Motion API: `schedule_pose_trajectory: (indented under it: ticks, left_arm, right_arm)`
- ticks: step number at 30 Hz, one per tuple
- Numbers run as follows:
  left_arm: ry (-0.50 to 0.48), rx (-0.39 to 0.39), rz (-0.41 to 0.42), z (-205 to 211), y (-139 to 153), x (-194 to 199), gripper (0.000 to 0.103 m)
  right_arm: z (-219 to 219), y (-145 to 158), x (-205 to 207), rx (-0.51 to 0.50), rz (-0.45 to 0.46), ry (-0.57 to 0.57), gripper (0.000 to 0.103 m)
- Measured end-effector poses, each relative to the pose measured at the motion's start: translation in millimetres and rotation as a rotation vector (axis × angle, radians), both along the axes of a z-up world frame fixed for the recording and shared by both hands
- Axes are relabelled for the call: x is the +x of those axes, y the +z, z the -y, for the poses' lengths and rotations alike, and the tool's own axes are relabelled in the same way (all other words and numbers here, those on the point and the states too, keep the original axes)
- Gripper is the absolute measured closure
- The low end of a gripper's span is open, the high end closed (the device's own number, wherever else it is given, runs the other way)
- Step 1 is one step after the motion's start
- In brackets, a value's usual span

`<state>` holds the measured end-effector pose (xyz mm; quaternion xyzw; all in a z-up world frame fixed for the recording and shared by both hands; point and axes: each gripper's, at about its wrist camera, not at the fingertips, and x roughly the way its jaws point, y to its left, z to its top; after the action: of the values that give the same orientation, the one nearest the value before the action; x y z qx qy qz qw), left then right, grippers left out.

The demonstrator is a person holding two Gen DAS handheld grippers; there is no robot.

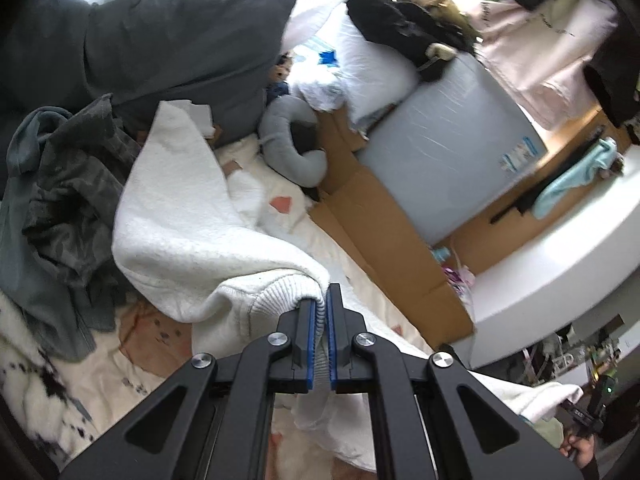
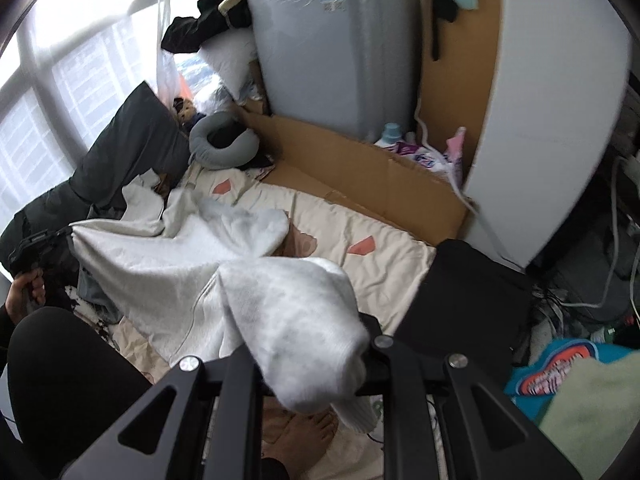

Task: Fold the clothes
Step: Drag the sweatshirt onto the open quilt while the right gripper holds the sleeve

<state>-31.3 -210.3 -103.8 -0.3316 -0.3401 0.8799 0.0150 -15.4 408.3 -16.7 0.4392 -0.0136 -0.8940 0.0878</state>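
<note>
A white fleece sweatshirt (image 1: pixel 192 232) is lifted off the cream bedsheet (image 2: pixel 360 216) and hangs stretched between both grippers. My left gripper (image 1: pixel 320 312) is shut on its ribbed hem, which is squeezed between the blue pads (image 1: pixel 306 344). In the right wrist view the sweatshirt (image 2: pixel 280 304) drapes over my right gripper (image 2: pixel 320 344) and hides the fingertips; a ribbed cuff dangles below. The left gripper (image 2: pixel 36 244) shows far left in that view, held by a hand, with the cloth running to it. The right gripper (image 1: pixel 588 412) appears at the lower right of the left wrist view.
Crumpled grey clothes (image 1: pixel 60 184) lie left on the bed, below a dark pillow (image 1: pixel 180 48). A grey neck pillow (image 1: pixel 292 140), flattened cardboard (image 1: pixel 380 220) and a grey-blue appliance (image 1: pixel 448 140) stand behind. A black-clad leg (image 2: pixel 60 380), a bare foot (image 2: pixel 308 436) and a black bag (image 2: pixel 472 292) are close.
</note>
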Motion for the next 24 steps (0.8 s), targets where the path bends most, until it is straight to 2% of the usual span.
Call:
schedule_pose_trajectory:
  ticks: [8,13,19,24]
  left_arm:
    - [-0.110,0.045,0.008,-56.4,19.5,25.2,0.100]
    - [-0.160,0.061,0.040,-77.5,19.5,31.5,0.100]
    - [-0.188,0.057,0.104,-84.8,-8.4,8.9,0.100]
    - [-0.199,0.044,0.178,-82.9,-54.5,-20.5,0.100]
  right_arm:
    - [-41.4,14.1,49.6,-0.001,-0.013,-0.092,0.088]
    - [-68.4,10.4,71.2,-0.004,-0.004,-0.174,0.088]
    - [-88.2,-26.4,62.6,-0.019,0.053,-0.239,0.088]
    - [-89.6,-76.4,39.5,-0.007,0.123,-0.249,0.087]
